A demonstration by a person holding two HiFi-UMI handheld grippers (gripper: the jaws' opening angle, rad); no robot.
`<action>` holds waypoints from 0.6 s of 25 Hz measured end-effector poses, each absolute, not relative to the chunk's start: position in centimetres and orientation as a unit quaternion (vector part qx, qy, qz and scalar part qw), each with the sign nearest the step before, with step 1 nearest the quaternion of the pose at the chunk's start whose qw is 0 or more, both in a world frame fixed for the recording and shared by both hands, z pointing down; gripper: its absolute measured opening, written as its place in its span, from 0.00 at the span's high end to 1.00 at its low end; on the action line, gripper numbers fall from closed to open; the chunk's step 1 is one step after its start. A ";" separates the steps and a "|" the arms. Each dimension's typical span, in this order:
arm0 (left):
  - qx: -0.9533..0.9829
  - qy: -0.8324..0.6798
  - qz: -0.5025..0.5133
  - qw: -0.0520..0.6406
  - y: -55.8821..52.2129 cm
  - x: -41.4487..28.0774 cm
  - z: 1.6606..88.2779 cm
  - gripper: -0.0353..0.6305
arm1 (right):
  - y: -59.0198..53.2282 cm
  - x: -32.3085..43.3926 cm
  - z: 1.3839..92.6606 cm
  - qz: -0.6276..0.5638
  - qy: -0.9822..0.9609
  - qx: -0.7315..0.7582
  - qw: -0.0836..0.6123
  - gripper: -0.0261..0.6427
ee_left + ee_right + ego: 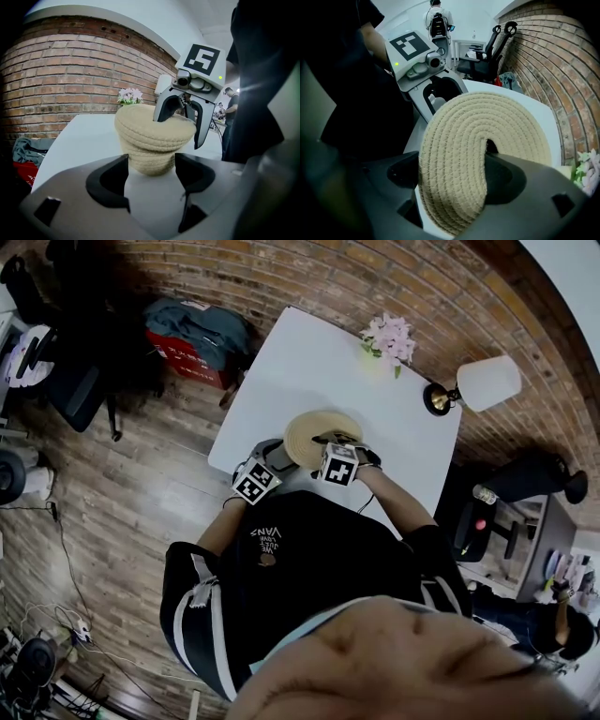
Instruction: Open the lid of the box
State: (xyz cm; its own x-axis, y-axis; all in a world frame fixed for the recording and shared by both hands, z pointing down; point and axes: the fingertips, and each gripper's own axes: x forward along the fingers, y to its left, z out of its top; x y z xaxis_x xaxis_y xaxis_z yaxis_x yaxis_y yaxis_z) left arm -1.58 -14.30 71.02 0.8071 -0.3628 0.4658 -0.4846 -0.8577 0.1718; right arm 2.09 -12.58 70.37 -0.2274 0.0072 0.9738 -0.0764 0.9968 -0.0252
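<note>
A round woven rope box [151, 161] with a wider woven lid [147, 127] stands at the near edge of the white table [309, 362]. My left gripper [151, 172] is shut on the box's body, one jaw against each side low down. My right gripper [457, 177] is shut on the lid [497, 126], pinching its near rim so the soft edge folds between the jaws. In the head view both grippers, left [255, 479] and right [339, 461], flank the lid [305, 435]. The box's inside is hidden.
A pot of pink flowers [389, 337] stands at the table's far side. A white-shaded lamp [483, 382] is beyond the right edge. A red crate with clothes [187, 351] and office chairs [75, 381] sit on the wooden floor to the left.
</note>
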 end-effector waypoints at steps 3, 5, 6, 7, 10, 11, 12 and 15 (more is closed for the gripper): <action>0.939 -0.228 0.213 0.145 -14.3 -1.5 71.0 0.49 | -12.6 2.1 70.4 0.034 -0.785 0.020 0.618 0.42; 0.938 -0.229 0.215 0.144 -14.3 -1.5 71.0 0.49 | -12.6 2.0 70.4 0.035 -0.787 0.019 0.615 0.42; 0.938 -0.230 0.216 0.143 -14.3 -1.5 71.1 0.49 | -12.6 2.0 70.4 0.034 -0.788 0.019 0.614 0.42; 0.938 -0.231 0.216 0.143 -14.4 -1.5 71.1 0.49 | -12.6 2.0 70.5 0.034 -0.789 0.020 0.614 0.42; 0.937 -0.233 0.215 0.146 -14.4 -1.6 71.2 0.49 | -12.6 2.1 70.5 0.032 -0.789 0.022 0.613 0.42; 0.937 -0.234 0.215 0.146 -14.5 -1.6 71.2 0.49 | -12.7 2.1 70.5 0.029 -0.789 0.023 0.613 0.42; 0.936 -0.236 0.217 0.146 -14.5 -1.6 71.2 0.49 | -12.8 2.2 70.5 0.025 -0.790 0.026 0.612 0.42; 0.934 -0.234 0.228 0.147 -14.4 -1.5 71.5 0.49 | -12.8 2.5 70.4 0.015 -0.793 0.033 0.608 0.42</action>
